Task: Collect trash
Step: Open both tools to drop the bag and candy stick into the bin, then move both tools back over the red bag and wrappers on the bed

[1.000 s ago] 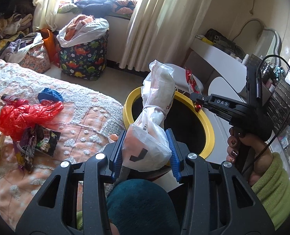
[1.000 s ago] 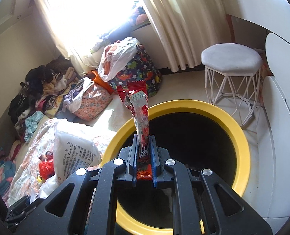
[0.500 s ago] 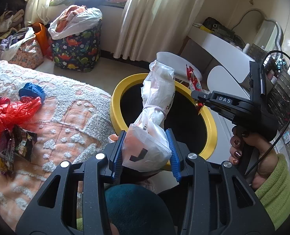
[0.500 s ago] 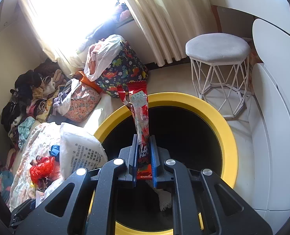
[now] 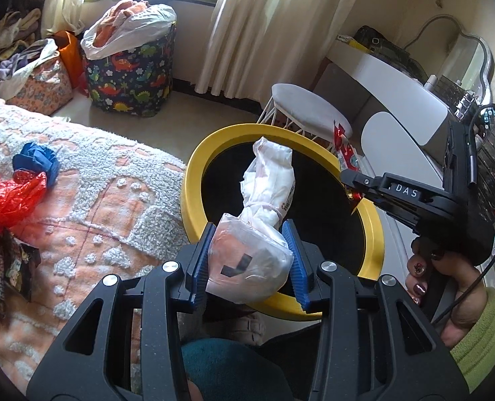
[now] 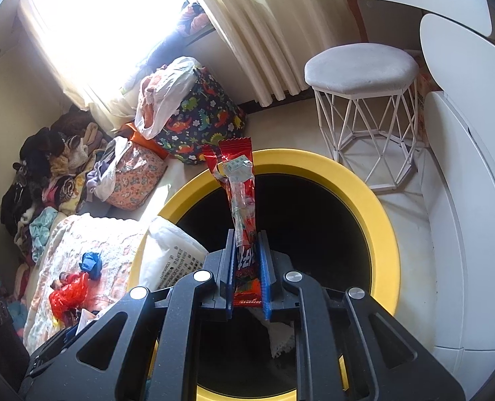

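Observation:
My left gripper (image 5: 249,264) is shut on a white plastic bag (image 5: 264,220), tied in the middle, held above the near rim of a yellow-rimmed black bin (image 5: 194,180). My right gripper (image 6: 246,269) is shut on a red snack wrapper (image 6: 240,197) that stands upright over the bin's (image 6: 377,214) dark opening. The right gripper also shows in the left wrist view (image 5: 349,178), over the bin's right rim with the wrapper (image 5: 346,157). The white bag shows at the bin's left edge in the right wrist view (image 6: 173,250).
The bed (image 5: 97,200) at left carries a red plastic bag (image 5: 6,200), a blue wad (image 5: 35,163) and dark snack packets (image 5: 10,267). A white stool (image 6: 364,77), a dinosaur-print basket (image 5: 130,73) and a white desk (image 5: 391,87) stand around the bin.
Both grippers have moved further over the bin with their loads still held. The bin's opening fills more of both views and the bed trash has slid left.

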`<action>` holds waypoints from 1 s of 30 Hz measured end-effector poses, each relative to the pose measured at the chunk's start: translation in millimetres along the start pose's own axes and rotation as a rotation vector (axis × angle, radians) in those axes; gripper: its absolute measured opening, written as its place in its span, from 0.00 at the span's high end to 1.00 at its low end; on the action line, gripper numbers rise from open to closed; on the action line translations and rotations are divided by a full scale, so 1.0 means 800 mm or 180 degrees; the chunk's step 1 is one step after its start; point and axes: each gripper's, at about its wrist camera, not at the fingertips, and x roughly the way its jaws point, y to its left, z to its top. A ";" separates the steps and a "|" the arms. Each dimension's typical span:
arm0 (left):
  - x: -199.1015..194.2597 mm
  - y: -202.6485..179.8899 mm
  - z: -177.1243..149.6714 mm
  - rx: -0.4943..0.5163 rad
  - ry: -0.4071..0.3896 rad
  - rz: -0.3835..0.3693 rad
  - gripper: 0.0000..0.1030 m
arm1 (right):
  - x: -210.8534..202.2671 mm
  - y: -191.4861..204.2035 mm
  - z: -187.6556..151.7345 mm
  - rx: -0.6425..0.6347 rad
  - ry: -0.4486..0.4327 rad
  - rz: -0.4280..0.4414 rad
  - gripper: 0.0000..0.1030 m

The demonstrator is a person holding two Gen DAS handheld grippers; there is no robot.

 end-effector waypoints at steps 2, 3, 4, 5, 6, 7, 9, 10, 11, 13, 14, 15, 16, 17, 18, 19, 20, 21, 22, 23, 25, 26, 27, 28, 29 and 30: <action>0.001 0.000 0.002 -0.0009 -0.0032 -0.0034 0.67 | 0.001 -0.003 0.000 0.0040 0.0010 0.0012 0.85; 0.001 0.000 0.004 -0.0017 -0.0039 -0.0061 0.67 | 0.001 -0.004 0.000 0.0050 0.0010 0.0016 0.81; 0.002 0.000 0.006 -0.0028 -0.0048 -0.0085 0.66 | 0.001 -0.004 0.000 0.0056 0.0007 0.0007 0.77; 0.002 0.001 0.006 -0.0035 -0.0064 -0.0092 0.66 | 0.001 -0.004 0.000 0.0060 0.0001 0.0001 0.68; 0.002 0.001 0.006 -0.0044 -0.0077 -0.0105 0.62 | 0.000 -0.003 0.000 0.0063 -0.0007 -0.0002 0.62; 0.002 0.002 0.007 -0.0064 -0.0084 -0.0144 0.56 | 0.000 -0.003 -0.001 0.0066 -0.0014 -0.0006 0.62; -0.001 0.003 0.005 -0.0084 -0.0106 -0.0182 0.44 | 0.000 -0.002 -0.001 0.0058 -0.0011 -0.0005 0.62; -0.003 0.003 0.005 -0.0088 -0.0132 -0.0185 0.34 | 0.000 -0.001 -0.002 0.0054 -0.0013 -0.0011 0.61; -0.006 0.004 0.004 -0.0097 -0.0158 -0.0176 0.29 | -0.001 -0.001 -0.002 0.0052 -0.0015 -0.0015 0.59; -0.010 0.006 0.004 -0.0135 -0.0186 -0.0190 0.23 | -0.001 -0.001 -0.003 0.0048 -0.0017 -0.0012 0.54; -0.013 0.007 0.004 -0.0154 -0.0208 -0.0200 0.23 | -0.002 0.001 -0.003 0.0040 -0.0026 -0.0011 0.52; -0.016 0.009 0.005 -0.0172 -0.0239 -0.0190 0.22 | -0.002 0.002 -0.003 0.0027 -0.0032 -0.0008 0.51; -0.021 0.010 0.004 -0.0192 -0.0282 -0.0165 0.15 | -0.003 0.004 -0.003 0.0008 -0.0037 0.0004 0.50; -0.026 0.012 0.004 -0.0213 -0.0333 -0.0149 0.10 | -0.004 0.006 -0.003 -0.0014 -0.0047 0.0016 0.48; -0.032 0.014 0.005 -0.0233 -0.0384 -0.0143 0.11 | -0.005 0.008 -0.003 -0.0038 -0.0060 0.0027 0.46; -0.036 0.016 0.004 -0.0249 -0.0410 -0.0132 0.11 | -0.006 0.009 -0.002 -0.0065 -0.0081 0.0034 0.45; -0.040 0.017 0.004 -0.0261 -0.0430 -0.0108 0.11 | -0.008 0.012 -0.002 -0.0092 -0.0107 0.0038 0.44; -0.044 0.019 0.004 -0.0278 -0.0455 -0.0079 0.11 | -0.011 0.014 -0.001 -0.0121 -0.0138 0.0039 0.42; -0.049 0.021 0.003 -0.0294 -0.0481 -0.0064 0.11 | -0.014 0.017 -0.001 -0.0150 -0.0168 0.0046 0.41; -0.052 0.024 0.004 -0.0304 -0.0506 -0.0050 0.11 | -0.016 0.020 -0.001 -0.0177 -0.0195 0.0057 0.40; -0.060 0.028 0.003 -0.0316 -0.0555 0.0019 0.11 | -0.021 0.027 0.000 -0.0242 -0.0246 0.0092 0.38; -0.063 0.030 0.003 -0.0321 -0.0570 0.0051 0.11 | -0.023 0.031 0.000 -0.0279 -0.0263 0.0105 0.37; -0.066 0.032 0.003 -0.0326 -0.0585 0.0081 0.11 | -0.025 0.036 0.000 -0.0317 -0.0281 0.0116 0.36; -0.070 0.034 0.002 -0.0331 -0.0602 0.0112 0.11 | -0.026 0.041 -0.001 -0.0356 -0.0298 0.0136 0.35; -0.073 0.037 0.003 -0.0335 -0.0619 0.0134 0.11 | -0.028 0.045 -0.001 -0.0393 -0.0307 0.0156 0.34; -0.076 0.039 0.003 -0.0339 -0.0634 0.0159 0.11 | -0.029 0.049 -0.001 -0.0430 -0.0315 0.0172 0.33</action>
